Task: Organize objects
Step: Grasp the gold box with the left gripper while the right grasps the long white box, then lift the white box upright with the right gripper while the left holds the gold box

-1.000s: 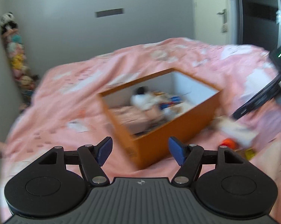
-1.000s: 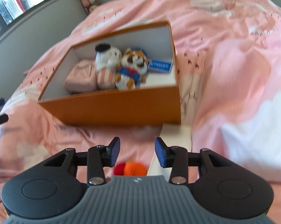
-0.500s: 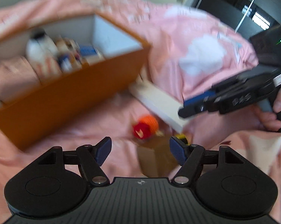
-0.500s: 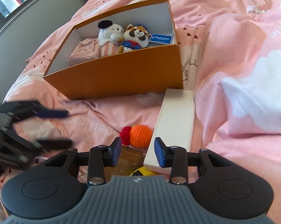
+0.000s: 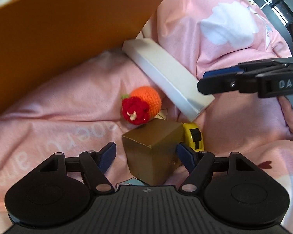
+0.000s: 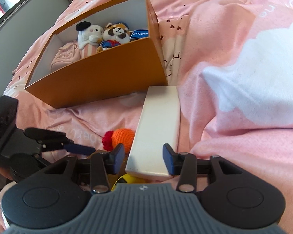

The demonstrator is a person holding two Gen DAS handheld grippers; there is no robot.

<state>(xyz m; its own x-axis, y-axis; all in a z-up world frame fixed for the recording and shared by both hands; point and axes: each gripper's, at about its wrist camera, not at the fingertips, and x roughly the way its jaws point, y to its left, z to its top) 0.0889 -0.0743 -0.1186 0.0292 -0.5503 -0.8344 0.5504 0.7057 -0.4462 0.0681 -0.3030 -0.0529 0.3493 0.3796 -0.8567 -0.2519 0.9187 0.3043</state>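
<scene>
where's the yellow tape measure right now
In the left wrist view the yellow tape measure lies on the pink bedding, tucked behind the brown box, below the white box.

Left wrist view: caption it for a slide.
Open left gripper straddles a small brown box beside a crocheted orange on pink bedding.

"DAS" on right gripper (image 5: 220,80); seemingly "OCEAN PA…" on blue tag (image 6: 140,34).

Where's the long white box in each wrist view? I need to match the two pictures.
Left wrist: white box runs diagonally from upper centre toward centre right, under the right gripper.
Right wrist: white box at centre, its near end between the open fingers.
Shared landmark: the orange crochet ball beside it.
</scene>
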